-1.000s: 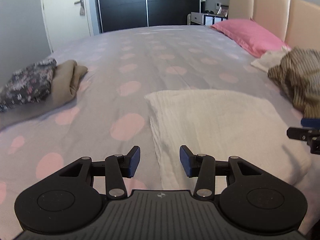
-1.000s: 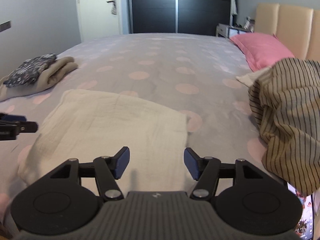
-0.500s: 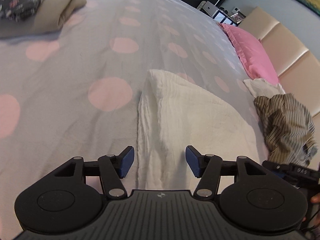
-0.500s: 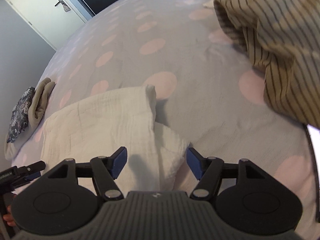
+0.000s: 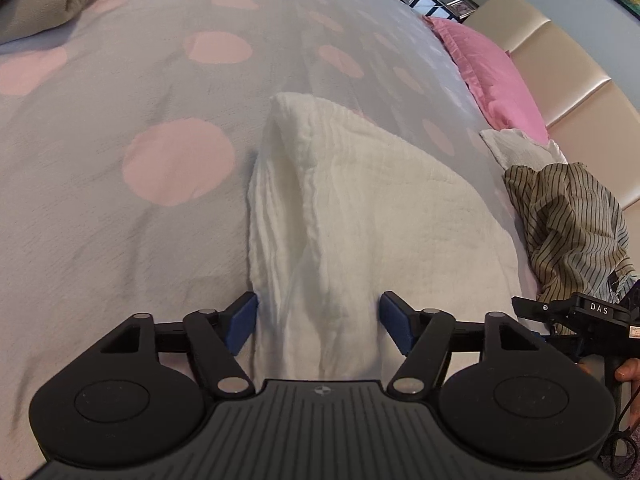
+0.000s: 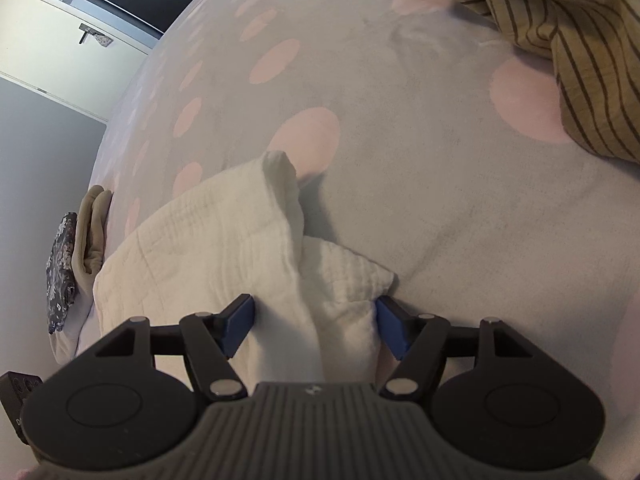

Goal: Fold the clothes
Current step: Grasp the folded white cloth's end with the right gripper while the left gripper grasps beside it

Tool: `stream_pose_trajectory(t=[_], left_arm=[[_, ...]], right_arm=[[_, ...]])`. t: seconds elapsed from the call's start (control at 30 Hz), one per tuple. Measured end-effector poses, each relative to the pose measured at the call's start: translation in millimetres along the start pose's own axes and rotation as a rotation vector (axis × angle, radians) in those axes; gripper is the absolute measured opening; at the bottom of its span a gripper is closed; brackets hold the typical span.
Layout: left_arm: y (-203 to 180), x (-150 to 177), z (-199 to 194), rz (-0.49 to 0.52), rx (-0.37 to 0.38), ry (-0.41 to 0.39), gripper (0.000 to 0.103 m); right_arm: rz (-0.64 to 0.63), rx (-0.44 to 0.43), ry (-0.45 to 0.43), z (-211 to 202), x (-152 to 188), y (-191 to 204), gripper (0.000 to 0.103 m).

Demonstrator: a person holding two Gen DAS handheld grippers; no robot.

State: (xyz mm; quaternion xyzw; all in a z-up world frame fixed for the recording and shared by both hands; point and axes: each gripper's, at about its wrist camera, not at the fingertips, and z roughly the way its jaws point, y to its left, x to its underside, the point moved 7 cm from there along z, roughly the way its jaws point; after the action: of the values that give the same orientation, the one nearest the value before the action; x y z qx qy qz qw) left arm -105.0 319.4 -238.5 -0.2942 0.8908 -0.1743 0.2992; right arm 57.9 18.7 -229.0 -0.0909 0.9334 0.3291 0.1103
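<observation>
A folded white cloth lies on the grey bedspread with pink dots. My left gripper points down at the cloth's near left edge, its jaws opening, and the folded edge runs between the blue pads without being pressed. In the right wrist view the same white cloth shows a turned-up corner. My right gripper stands open over the cloth's near right corner, cloth lying between its pads. The other gripper's black body shows at the right edge of the left wrist view.
A crumpled striped garment lies right of the cloth, a white piece and a pink pillow beyond it by the padded headboard. Folded beige and floral clothes sit at the far left. A door stands behind.
Both grippers have tipped downward and come in close over the white cloth's near edge. The left jaws have spread wider. The cloth's right corner now stands turned up.
</observation>
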Motion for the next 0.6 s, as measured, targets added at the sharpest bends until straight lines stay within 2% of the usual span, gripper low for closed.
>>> stream_pose_trajectory(t=[0.27,0.33,0.37,0.47,0.6], left_arm=[[-3.1,-4.8,6.4,0.019,0.030,-0.023,0.068],[-6.0,-4.7,8.2,0.033,0.016,-0.033,0.067],[-8.6,-4.2,8.9,0.053,0.001,-0.038,0.066],[-16.5,-2.0,9.9,0.123,-0.042,-0.047,0.057],[-22.3,0.3,8.7,0.157,-0.069,-0.066,0.040]], right_arm=[[-0.106,-0.005,-0.041,11.0,0.2,15.8,0.070],[-0.167,0.003,-0.060,13.9,1.9,23.9,0.067],[-0.189,0.005,-0.068,15.2,2.9,27.0,0.061],[-0.242,-0.002,-0.078,18.2,5.1,35.9,0.048],[-0.271,-0.013,-0.094,19.6,6.2,42.6,0.039]])
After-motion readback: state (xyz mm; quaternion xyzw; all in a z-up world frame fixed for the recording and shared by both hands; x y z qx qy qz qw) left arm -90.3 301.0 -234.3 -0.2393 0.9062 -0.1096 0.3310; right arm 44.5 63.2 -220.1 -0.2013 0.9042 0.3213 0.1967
